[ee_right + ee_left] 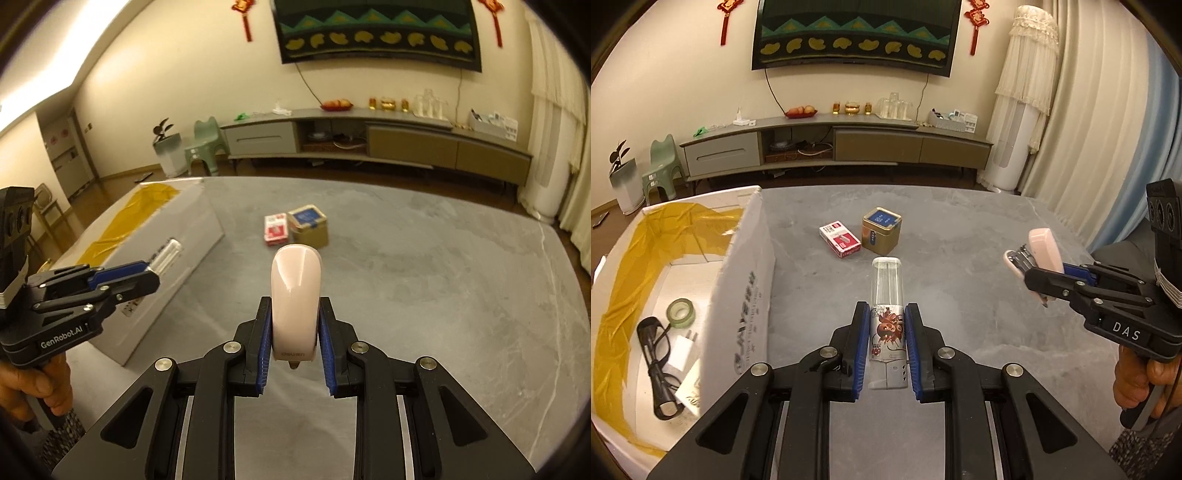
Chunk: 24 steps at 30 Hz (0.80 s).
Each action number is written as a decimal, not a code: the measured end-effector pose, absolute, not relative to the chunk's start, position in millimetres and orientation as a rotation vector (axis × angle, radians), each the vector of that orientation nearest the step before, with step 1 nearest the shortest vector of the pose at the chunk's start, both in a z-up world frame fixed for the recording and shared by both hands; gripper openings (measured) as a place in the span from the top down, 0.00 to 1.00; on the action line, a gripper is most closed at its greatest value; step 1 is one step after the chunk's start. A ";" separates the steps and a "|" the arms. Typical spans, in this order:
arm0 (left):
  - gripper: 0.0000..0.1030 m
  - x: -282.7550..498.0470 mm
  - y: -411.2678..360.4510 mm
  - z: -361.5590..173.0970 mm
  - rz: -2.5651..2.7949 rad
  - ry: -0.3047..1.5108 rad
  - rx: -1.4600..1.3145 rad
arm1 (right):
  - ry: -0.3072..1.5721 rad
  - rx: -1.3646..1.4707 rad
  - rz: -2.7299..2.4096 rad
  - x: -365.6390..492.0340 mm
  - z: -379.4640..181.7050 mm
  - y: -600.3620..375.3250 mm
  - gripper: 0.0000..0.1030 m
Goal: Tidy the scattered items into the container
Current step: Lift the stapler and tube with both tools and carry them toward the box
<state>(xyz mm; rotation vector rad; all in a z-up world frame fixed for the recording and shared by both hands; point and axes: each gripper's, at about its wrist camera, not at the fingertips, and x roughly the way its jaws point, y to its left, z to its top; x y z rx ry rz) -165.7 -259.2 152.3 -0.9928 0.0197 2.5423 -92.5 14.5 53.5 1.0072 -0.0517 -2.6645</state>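
Because the little bottle (888,325) has a clear, smooth cap and a hard body, it looks light but slippery, so the left gripper (886,345) squeezes it around the printed middle, its blue pads pressed on both sides. The bottle is up in the air, just to the right of the white box (746,295). The right gripper (294,332) is closed tight on a pink stapler (295,299), holding its back end. The stapler looks hard and a bit heavier, and its top half is lifted away from its bottom half, so it could flop; holding it near the back seems smart. It is farther right of the box, above the grey table (979,266).

The box is open on top, with yellow tape (646,251) inside it. In it lie black glasses (657,354), a green tape roll (680,312) and a white plug (685,349). Beyond the box, a red packet (839,239) and a gold tin (881,229) wait on the table, side by side.
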 end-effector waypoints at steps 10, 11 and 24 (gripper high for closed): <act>0.80 -141.8 -304.2 172.7 2.577 -0.021 -0.938 | 0.006 0.899 -2.632 -77.1 83.2 -39.5 0.76; 0.80 -140.5 -308.2 173.8 2.580 -0.028 -0.934 | 0.007 0.890 -2.626 -75.4 85.7 -44.5 0.76; 0.80 -130.1 -344.1 194.0 2.637 -0.088 -0.910 | -0.017 0.791 -2.565 -63.6 116.5 -87.9 0.76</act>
